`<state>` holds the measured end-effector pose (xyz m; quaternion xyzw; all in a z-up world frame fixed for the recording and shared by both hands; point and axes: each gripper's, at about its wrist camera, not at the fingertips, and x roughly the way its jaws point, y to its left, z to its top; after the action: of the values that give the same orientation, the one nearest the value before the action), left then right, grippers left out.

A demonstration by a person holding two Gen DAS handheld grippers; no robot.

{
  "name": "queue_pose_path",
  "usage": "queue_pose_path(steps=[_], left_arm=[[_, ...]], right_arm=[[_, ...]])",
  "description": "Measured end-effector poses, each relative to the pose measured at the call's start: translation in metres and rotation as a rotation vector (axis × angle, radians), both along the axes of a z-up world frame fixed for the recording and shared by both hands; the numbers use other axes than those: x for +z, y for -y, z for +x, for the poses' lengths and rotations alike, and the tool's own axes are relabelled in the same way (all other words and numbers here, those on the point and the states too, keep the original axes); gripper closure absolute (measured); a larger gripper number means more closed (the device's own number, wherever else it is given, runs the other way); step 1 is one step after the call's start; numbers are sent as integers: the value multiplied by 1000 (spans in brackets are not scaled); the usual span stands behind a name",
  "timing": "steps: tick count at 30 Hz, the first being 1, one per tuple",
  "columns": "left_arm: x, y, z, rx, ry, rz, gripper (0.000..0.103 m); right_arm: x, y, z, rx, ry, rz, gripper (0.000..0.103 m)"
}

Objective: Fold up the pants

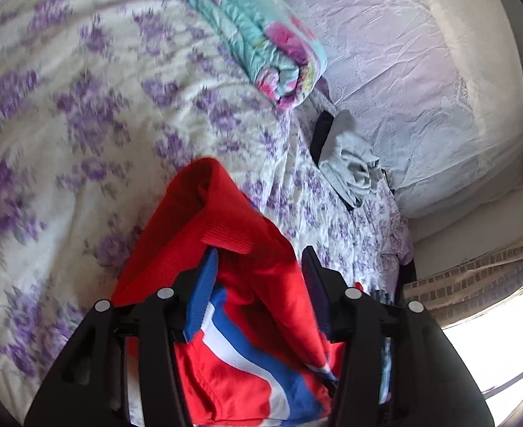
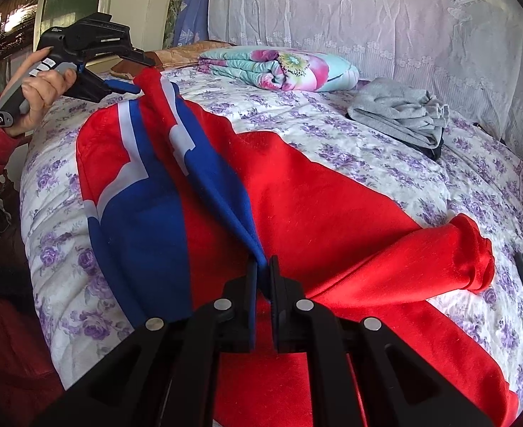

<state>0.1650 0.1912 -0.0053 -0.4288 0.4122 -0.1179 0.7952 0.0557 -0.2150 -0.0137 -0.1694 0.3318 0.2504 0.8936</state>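
Note:
Red pants with blue and white side panels lie spread across the floral bed. One leg cuff lies at the right. My right gripper is shut on a raised blue fold of the pants. My left gripper shows at the far left in the right wrist view, held by a hand, with the pants' waist edge between its fingers. In the left wrist view the left gripper has its jaws set wide apart, with the red waistband bunched between them and draped over the left finger.
A folded teal and pink floral quilt lies at the back of the bed. A folded grey garment sits at the back right on a dark one. A lavender lace-covered headboard stands behind. The bed edge is at the left.

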Motion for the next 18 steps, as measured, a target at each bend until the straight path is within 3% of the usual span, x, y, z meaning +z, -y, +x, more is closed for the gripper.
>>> queue_pose_path(steps=[3,5,10,12,13,14,16,18], left_arm=[[-4,-3,-2,49,-46,-22,54],[-5,-7,-4,95,-77,-41,44],[-4,-11,-3,151,-105,-155,43],[-1,-5,0,151,-107,-162,43],[0,-1,2,146,-110,-163,47],[-1,2,5,140,-116,-163,64],[-6,4,8,140,-132,-159,84],[-10,3,10,134,-129,-143,91]], right_arm=[[-1,-2,0,4,-2,-9,94],[-2,-3,0,5,-5,-13,93],[-2,-2,1,7,-7,-12,93],[-2,-2,1,7,-7,-14,93],[-2,-2,1,7,-7,-12,93],[-2,-2,1,7,-6,-12,93],[-2,-2,1,6,-4,-11,93],[-1,-2,1,6,-2,-8,93]])
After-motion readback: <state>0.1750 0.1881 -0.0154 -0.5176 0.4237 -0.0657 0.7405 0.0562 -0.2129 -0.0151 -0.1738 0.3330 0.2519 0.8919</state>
